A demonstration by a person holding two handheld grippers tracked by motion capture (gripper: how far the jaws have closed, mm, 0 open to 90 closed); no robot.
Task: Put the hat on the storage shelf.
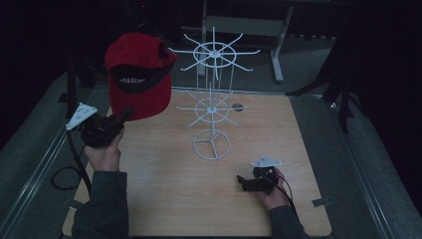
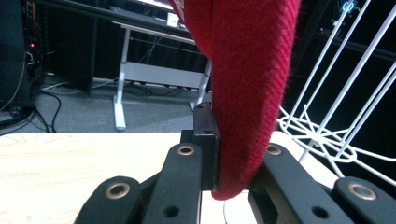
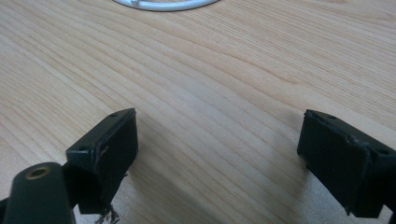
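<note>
Fingers on my left gripper are clamped on the brim of the red cap, holding it up in the air over the table's left side, just beside the white wire rack. In the left gripper view the red fabric sits pinched between the jaws. My right gripper sits low near the front right, jaws spread wide over bare wood, nothing in them.

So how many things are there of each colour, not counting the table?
Red: 1, the cap, pinched in the left gripper.
White: 1, the wire rack standing on the table.
Black: 2, the left gripper and the right gripper, which is open.
Total: 4.
</note>
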